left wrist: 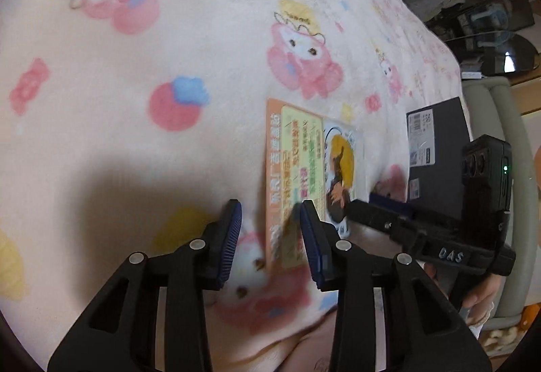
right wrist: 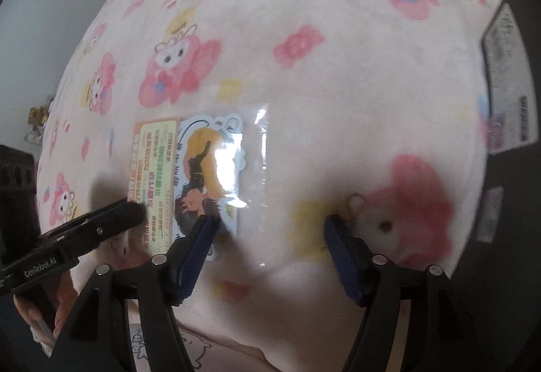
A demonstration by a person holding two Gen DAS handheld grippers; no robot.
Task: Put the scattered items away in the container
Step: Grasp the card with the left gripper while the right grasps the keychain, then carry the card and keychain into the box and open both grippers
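Blue-padded left gripper [left wrist: 270, 219]: jaws partly apart, nothing seen held; the near end of the orange card [left wrist: 287, 182] is seen lying flat between the two pads, whether touched cannot be told.
Right gripper [right wrist: 268, 219]: jaws spread wide, nothing gripped; its left pad is seen over the near corner of the clear sleeve [right wrist: 236, 176], its right pad on the bare blanket [right wrist: 338, 67] beyond the sleeve's other edge.
Direction of the items: both are stretched straight ahead of the fingertips, away from the person, with the long axis running along the line each gripper points.
Side by side: the orange card is placed on the left gripper's side, the clear sleeve with its cartoon sticker just beside it, edges touching or overlapping, on the right gripper's side.
Nearer hand: the left is judged nearer to the card, the right to the sleeve.
Grasp judgement: both items are thin and flat on soft fleece, so an edge would probably have to be pinched or pressed into the fabric.
Container: a dark box [left wrist: 436, 152] is seen past the right gripper, further right of the sleeve; that it is the container is only presumed.
Count: one card, one sleeve, one dark box, two grippers.
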